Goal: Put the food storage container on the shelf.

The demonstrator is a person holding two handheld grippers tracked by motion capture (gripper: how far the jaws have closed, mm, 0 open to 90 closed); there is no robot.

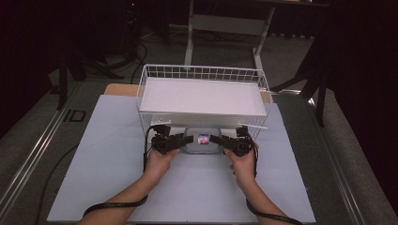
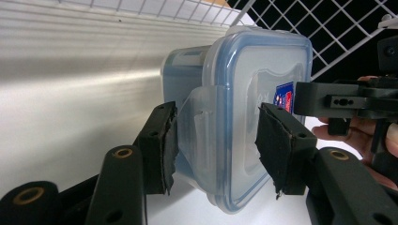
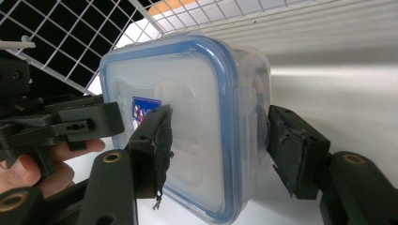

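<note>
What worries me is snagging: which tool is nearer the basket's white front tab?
Right. The right tool sits just below the tab; the left tool is across the container.

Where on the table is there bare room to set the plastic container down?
The white mat lies bare left of the left gripper, right of the right gripper, and between the forearms. It is crowded where the container sits against the wire basket.

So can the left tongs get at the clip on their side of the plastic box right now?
Probably yes: the left tongs already straddle that edge of the plastic box, one pad beside the clip, with nothing between them.
</note>
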